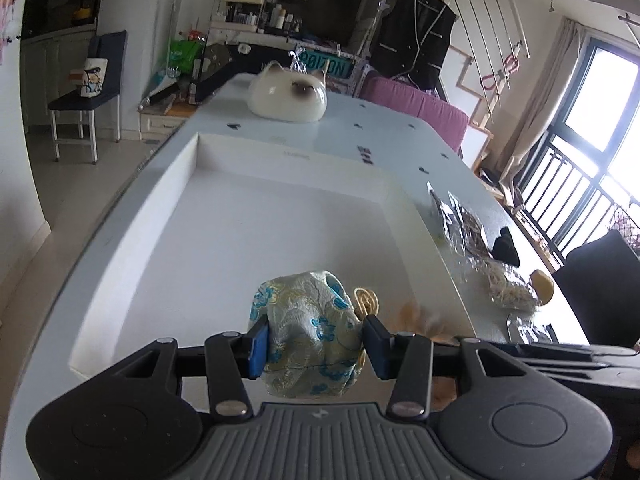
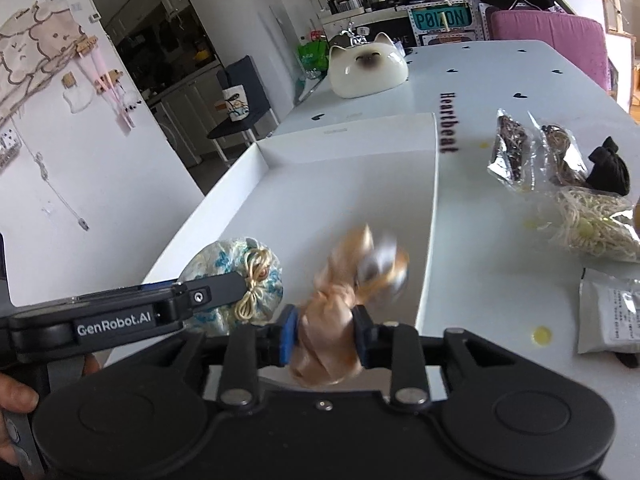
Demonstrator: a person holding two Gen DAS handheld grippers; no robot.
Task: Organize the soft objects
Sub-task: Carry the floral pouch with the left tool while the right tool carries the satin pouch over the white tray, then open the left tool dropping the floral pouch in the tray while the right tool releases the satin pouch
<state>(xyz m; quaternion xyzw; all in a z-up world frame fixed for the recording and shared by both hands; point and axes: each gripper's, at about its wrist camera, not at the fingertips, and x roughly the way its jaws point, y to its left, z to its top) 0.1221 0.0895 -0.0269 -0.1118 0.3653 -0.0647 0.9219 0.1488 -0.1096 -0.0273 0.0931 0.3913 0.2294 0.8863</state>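
My left gripper is shut on a pale brocade pouch with blue flowers and a gold cord, held just above the near end of a shallow white tray. In the right wrist view that pouch sits at the tip of the left gripper's finger, left of my right gripper. A peach satin pouch fills the gap between the right jaws and bulges above and below the pads. Its tied top is blurred. It hangs over the tray's near right corner.
A white cat-shaped cushion lies on the far end of the table. Right of the tray lie foil bags, a black pouch, a bag of pale strands and a white packet. A hand holds the left gripper.
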